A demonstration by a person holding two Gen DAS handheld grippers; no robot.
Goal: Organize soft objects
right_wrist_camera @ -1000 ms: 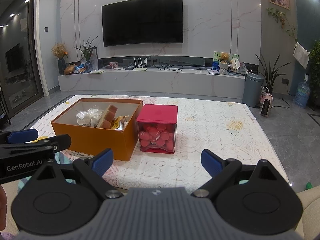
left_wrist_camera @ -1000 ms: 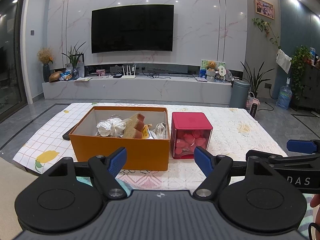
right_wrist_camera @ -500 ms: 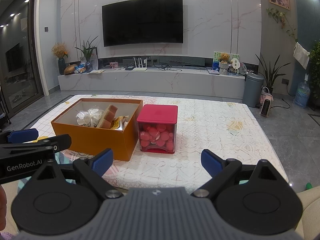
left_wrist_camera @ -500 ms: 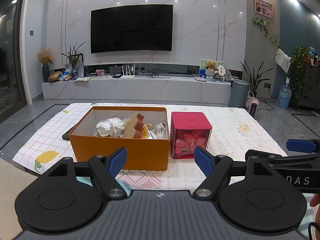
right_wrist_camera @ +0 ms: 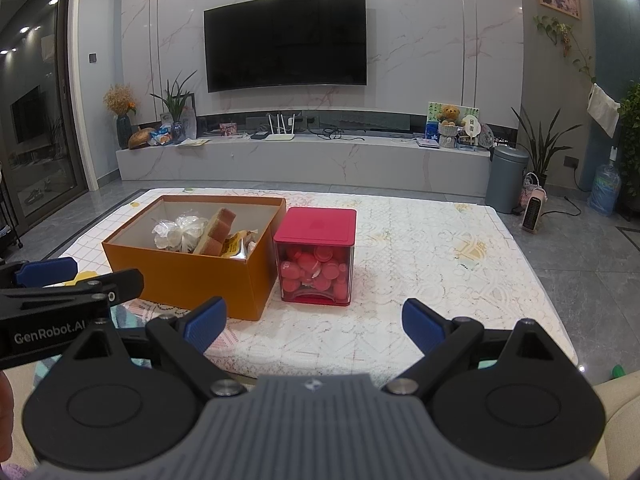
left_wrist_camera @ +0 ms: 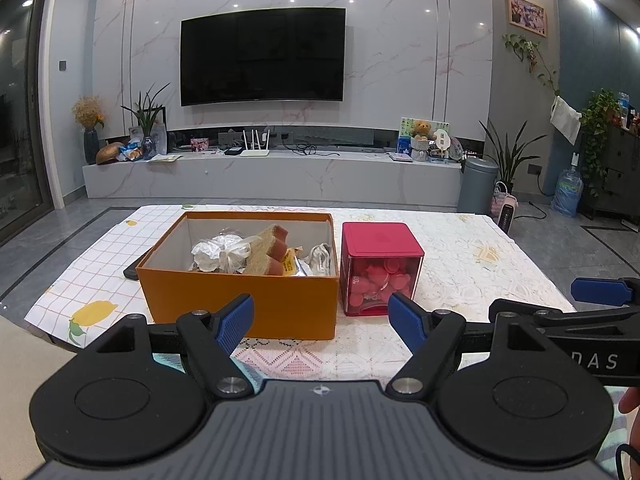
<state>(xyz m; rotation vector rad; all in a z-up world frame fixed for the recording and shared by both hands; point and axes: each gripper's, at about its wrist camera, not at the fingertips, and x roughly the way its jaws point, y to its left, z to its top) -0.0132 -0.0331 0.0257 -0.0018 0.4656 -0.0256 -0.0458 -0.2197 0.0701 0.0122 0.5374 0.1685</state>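
Left tool (left_wrist_camera: 320, 322): fingers spread wide, nothing between them, held above the near edge of the table (left_wrist_camera: 460, 248) and aimed at the two containers. Right tool (right_wrist_camera: 314, 320): likewise spread, empty, held above the near edge and just beside the left one; each tool's blue-tipped finger shows at the margin of the other's view. The table carries a white patterned cloth (right_wrist_camera: 420, 248), with a lemon-print check section on its left part. An open orange box (left_wrist_camera: 240, 300) stands on the cloth left of centre. Inside it lie the soft objects: a white crinkled bundle (left_wrist_camera: 218, 254), two brown sponges (left_wrist_camera: 266, 250) leaning upright against each other, a yellow-labelled packet (left_wrist_camera: 289, 266) and a silvery wrapped item (left_wrist_camera: 320, 258) at the right wall. A clear cube (left_wrist_camera: 380, 276) with a red lid stands just beside the box's right wall, filled with red round pieces; contact between cube and box cannot be determined. A dark flat object (left_wrist_camera: 132, 272) lies on the cloth, partly hidden behind the box's left side. A finger (left_wrist_camera: 630, 400) of the person is visible at the right margin of the left view.
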